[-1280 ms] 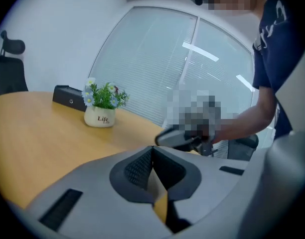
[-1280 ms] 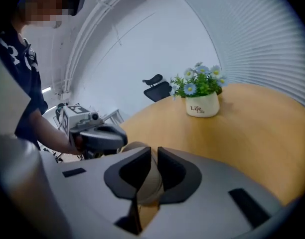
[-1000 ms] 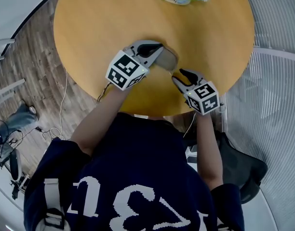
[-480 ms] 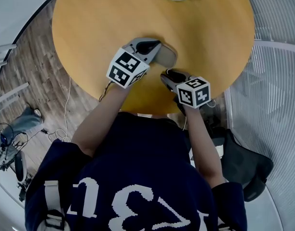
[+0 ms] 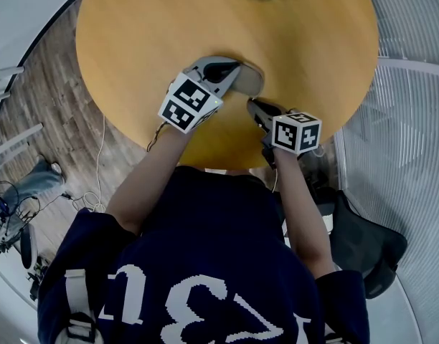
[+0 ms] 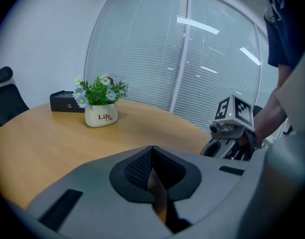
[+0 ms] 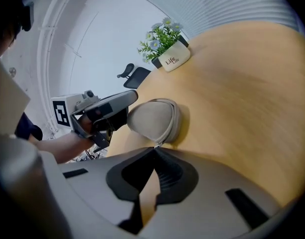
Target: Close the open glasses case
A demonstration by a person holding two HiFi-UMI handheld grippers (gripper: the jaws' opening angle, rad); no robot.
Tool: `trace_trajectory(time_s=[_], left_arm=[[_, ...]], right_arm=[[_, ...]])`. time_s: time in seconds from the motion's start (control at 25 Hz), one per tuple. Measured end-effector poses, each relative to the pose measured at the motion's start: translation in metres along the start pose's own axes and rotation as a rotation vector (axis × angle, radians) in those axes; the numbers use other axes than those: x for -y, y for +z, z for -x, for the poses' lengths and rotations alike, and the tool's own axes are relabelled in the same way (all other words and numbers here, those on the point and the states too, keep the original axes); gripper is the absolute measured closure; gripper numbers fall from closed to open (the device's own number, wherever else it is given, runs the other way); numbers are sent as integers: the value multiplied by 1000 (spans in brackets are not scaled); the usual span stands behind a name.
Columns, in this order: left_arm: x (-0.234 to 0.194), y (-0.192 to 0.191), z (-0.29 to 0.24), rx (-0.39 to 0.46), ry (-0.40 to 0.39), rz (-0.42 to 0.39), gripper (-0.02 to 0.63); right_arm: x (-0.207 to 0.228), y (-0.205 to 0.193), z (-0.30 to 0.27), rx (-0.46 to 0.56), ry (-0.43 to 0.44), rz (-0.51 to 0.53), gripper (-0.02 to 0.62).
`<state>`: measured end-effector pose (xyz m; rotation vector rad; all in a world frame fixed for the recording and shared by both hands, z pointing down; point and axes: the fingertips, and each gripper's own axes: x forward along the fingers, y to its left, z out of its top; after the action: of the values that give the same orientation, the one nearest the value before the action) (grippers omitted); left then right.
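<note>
Twice logged shut claws at glasses case (image 5: 247, 82) near table (image 5: 133, 34) edge: found left gripper (image 6: 152, 149) pressed together, empty, over case's end, likely steadying; saw right gripper (image 7: 155, 149) just closed, seemingly pinching zip tab (image 7: 157, 142) for pulling

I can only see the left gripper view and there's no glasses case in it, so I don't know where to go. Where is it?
Observer: On the table, just right of the tips of your left gripper; the head view shows the glasses case there.
Operator: Is it open wide?
Observer: No. In the right gripper view its two halves look folded together.
Operator: What are the other fingers doing?
Observer: The right gripper has just been closing; its fingers are together now, tips at a small tab on the case's edge. I can't tell whether they pinch it.
</note>
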<state>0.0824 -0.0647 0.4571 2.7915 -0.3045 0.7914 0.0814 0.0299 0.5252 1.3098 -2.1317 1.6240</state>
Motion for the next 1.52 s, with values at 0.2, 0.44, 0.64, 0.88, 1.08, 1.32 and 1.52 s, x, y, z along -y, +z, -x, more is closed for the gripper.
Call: trace_trajectory(time_s=[0.2, 0.44, 0.64, 0.88, 1.08, 1.32, 1.52], left_arm=[[-7, 4, 6, 73, 16, 51, 592], [-10, -1, 4, 13, -17, 111, 592], [-8, -3, -2, -32, -30, 82, 592], [-5, -9, -5, -90, -48, 55, 592], [-3, -9, -6, -93, -47, 41, 592], [-3, -10, -7, -88, -49, 42, 592], [1, -8, -5, -100, -102, 56, 592]], right_arm=[[-4, 0, 1, 3, 29, 22, 572], [-3, -4, 5, -26, 32, 78, 574], [7, -1, 15, -29, 18, 76, 574], [16, 11, 20, -44, -27, 139, 574], [22, 20, 21, -33, -39, 134, 574], [27, 27, 20, -24, -36, 110, 574], [25, 28, 20, -23, -29, 98, 574]])
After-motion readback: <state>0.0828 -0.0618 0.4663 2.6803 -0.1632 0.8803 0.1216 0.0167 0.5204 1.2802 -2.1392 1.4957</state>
